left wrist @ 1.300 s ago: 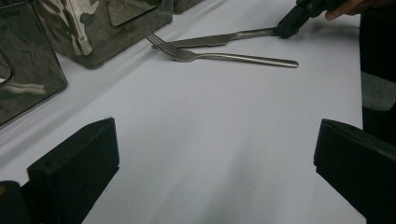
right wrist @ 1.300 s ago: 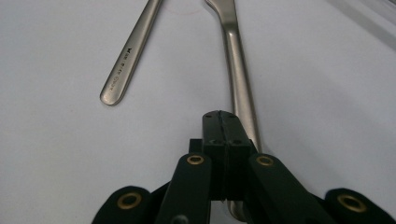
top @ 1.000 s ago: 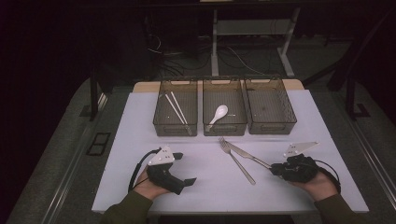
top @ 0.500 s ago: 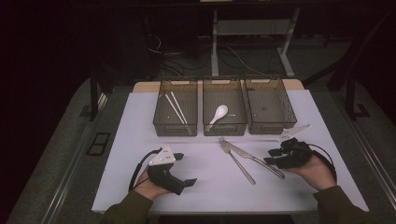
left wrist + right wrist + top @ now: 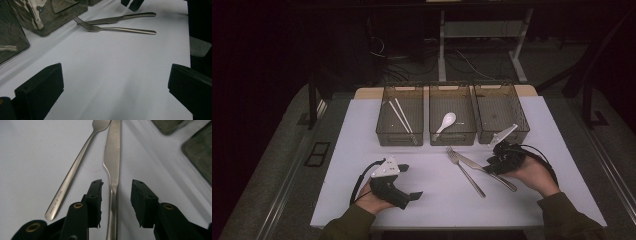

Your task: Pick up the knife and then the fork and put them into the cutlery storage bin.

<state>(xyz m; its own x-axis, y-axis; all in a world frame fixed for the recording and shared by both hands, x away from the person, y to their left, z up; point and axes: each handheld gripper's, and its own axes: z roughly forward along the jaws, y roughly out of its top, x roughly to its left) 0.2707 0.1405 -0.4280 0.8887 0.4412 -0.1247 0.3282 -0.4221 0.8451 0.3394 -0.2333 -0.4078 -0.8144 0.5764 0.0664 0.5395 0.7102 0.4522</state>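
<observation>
The right hand-held gripper (image 5: 116, 195) is down at the knife (image 5: 113, 167), jaws apart with the knife's handle running right between them. There's a gap on both sides, so nothing is gripped, and the knife lies flat on the white worktop (image 5: 427, 175). The fork (image 5: 75, 167) lies just beside the knife on the gripper's left, and their top ends nearly meet. In the high view, the knife (image 5: 484, 170) sits just in front of the middle bin (image 5: 452, 136), which holds a white spoon (image 5: 445, 121). The bin to that one's left has chopsticks (image 5: 400, 116) in it. The left hand-held gripper (image 5: 404, 182) rests on the worktop well left of the knife, its jaws spread wide around bare worktop with nothing held. From its own view, fork (image 5: 120, 28) and knife (image 5: 120, 18) lie farther off.
</observation>
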